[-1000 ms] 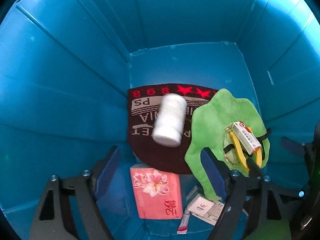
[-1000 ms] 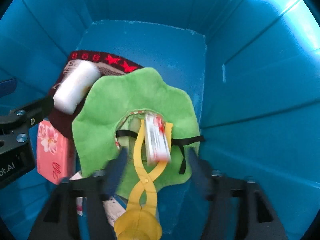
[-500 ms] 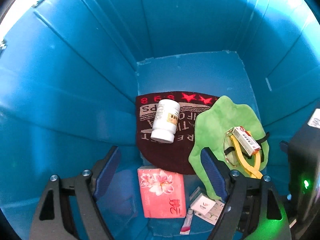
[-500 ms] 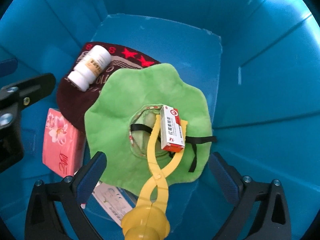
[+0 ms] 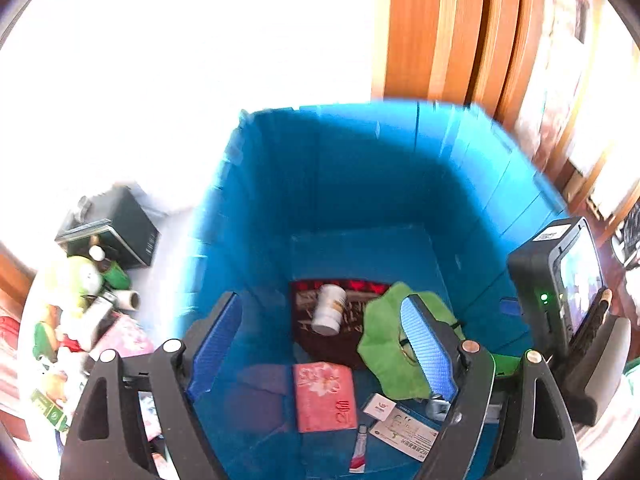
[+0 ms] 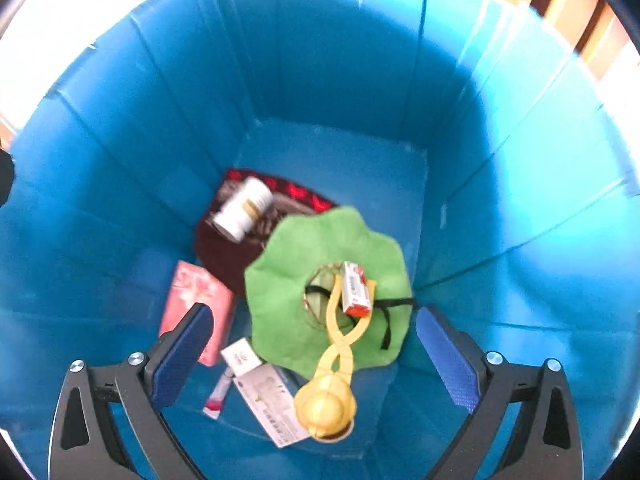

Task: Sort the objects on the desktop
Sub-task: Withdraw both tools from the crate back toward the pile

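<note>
— Both tongs had risen out of the blue bin (image 5: 280, 200) since the earlier frame, empty; the white bottle (image 6: 242, 209) had rolled to rest on the dark cloth (image 6: 224, 252).

— And next?

— Probably the tabletop clutter (image 5: 86, 312), at nine o'clock of the left tongs (image 5: 320, 344), nearer that hand. Right tongs (image 6: 312, 356) gaped wide, left also open. Clutter looked jumbled, blurred.

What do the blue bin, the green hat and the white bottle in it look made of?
Blue bin: likely corrugated plastic sheet, matte, with creased, ribbed walls. Green hat: soft fleece or felt, fuzzy, with a wavy floppy brim. White bottle: probably smooth plastic, slightly glossy, with a paper-like label; blur leaves it uncertain.
</note>
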### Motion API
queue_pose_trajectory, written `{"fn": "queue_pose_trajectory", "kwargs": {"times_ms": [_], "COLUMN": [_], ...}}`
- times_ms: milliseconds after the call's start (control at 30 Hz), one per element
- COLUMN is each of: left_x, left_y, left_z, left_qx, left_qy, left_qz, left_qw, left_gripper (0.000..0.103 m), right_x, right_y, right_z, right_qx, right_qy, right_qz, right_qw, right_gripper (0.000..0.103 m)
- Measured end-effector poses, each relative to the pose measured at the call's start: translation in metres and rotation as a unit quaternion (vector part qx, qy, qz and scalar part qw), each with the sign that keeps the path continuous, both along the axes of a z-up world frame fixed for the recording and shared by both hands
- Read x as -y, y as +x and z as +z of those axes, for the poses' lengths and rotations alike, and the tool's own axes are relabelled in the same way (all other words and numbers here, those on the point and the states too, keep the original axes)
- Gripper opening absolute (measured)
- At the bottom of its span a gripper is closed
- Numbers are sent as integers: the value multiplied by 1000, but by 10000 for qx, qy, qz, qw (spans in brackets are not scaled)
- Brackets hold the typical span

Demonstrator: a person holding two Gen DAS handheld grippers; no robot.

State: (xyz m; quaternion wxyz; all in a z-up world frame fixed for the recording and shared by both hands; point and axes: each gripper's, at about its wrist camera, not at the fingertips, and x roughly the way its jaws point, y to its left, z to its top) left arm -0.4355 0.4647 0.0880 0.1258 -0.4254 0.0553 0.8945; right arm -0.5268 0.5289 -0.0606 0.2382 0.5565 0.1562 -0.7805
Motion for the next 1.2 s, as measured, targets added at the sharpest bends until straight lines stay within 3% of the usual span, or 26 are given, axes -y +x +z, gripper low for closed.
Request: {"fn": "queue_pose_trajectory", "kwargs": {"times_ms": [133,233,433,567,867,1200], "left_x": [41,77,151,206,356,509], "left_y": [32,58,101,128,148,164], "left_z": [29,38,33,24,-13,-65], "left_qx": [-340,-663,-1235,-1739,-1451,-960], "left_qy": [387,516,419,79,114,-3], "left_qz": [134,348,964,1687,2461,3117], "left_qw": [9986,9959,9868,9702,9583,9453], "left_gripper": [82,91,92,92,92,92], "right_x": [11,25,56,88,192,295], "right_y": [33,63,120,158,224,244], "right_z": [45,75,121,140,142,90], "right_qx": [-444,-716,-1156,-1481,-1637,-1149], "right_qy": [-240,-574,-1323,-1735,-2289,-2382], "right_qz": [196,347,585,744,1154,1061], "right_qw": [9985,9952,9827,9708,9526,9585], "right_gripper": [103,103,103,103,103,103]}}
